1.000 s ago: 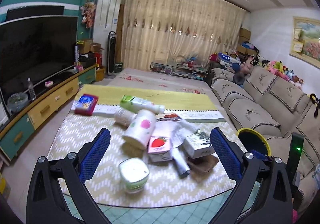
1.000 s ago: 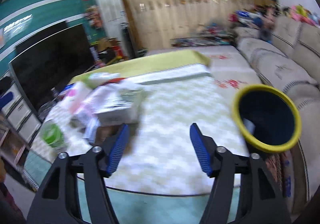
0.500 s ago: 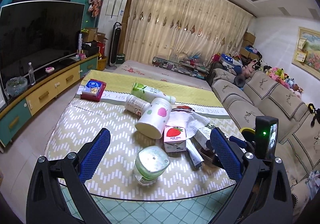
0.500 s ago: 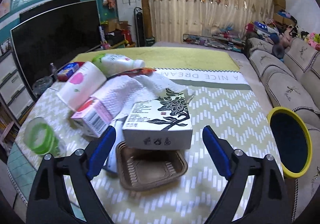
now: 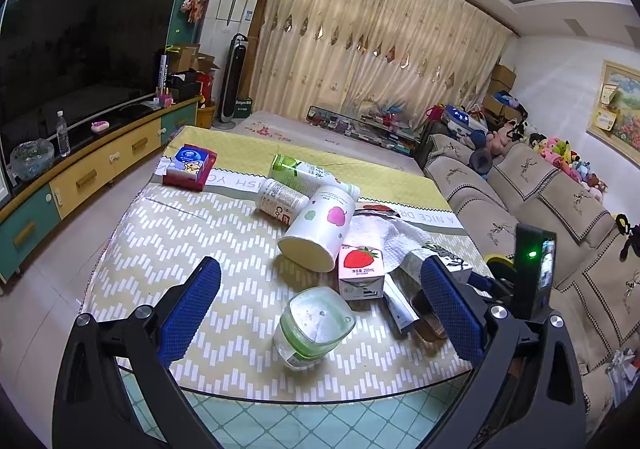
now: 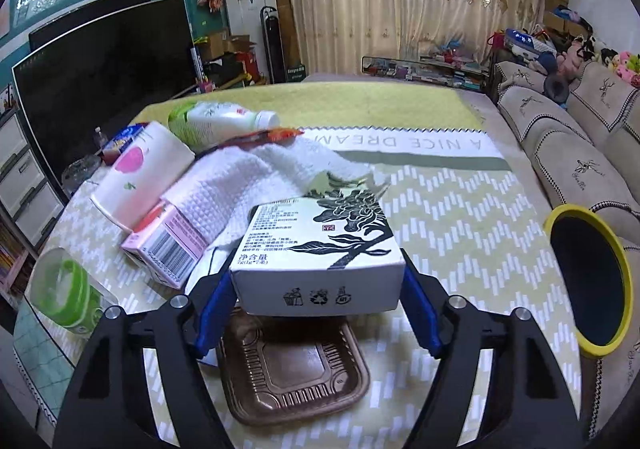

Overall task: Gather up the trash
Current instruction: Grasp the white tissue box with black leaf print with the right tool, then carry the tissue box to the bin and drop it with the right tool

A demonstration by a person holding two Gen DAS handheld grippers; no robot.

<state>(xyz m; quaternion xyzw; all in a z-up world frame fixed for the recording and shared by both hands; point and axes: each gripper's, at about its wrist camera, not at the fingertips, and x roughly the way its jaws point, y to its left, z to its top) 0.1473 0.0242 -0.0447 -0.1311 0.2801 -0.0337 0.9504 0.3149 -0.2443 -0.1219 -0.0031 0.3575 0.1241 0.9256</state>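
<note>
Trash is piled on the patterned table (image 5: 200, 233). My right gripper (image 6: 314, 281) has a white box with a black flower print (image 6: 320, 249) between its blue pads; the jaws are closing and the pads touch the box's two sides. The box rests partly on a brown plastic tray (image 6: 292, 373). My left gripper (image 5: 320, 265) hangs open above the near table edge, with a green-lidded clear jar (image 5: 312, 325) lying between and below its fingers. Beyond it lie a strawberry milk carton (image 5: 362, 269), a white cup with fruit prints (image 5: 320, 229), a white paper towel (image 6: 248, 181) and two bottles.
A yellow-rimmed dark bin (image 6: 588, 281) stands off the table's right side, beside the beige sofa (image 6: 568, 145). A red tissue pack (image 5: 190, 167) lies at the far left of the table. A TV (image 5: 80, 61) on a low cabinet fills the left wall.
The right gripper swung left from the bin side to the pile, moved in around the white box and narrowed onto it. The left gripper sank a little toward the jar.
</note>
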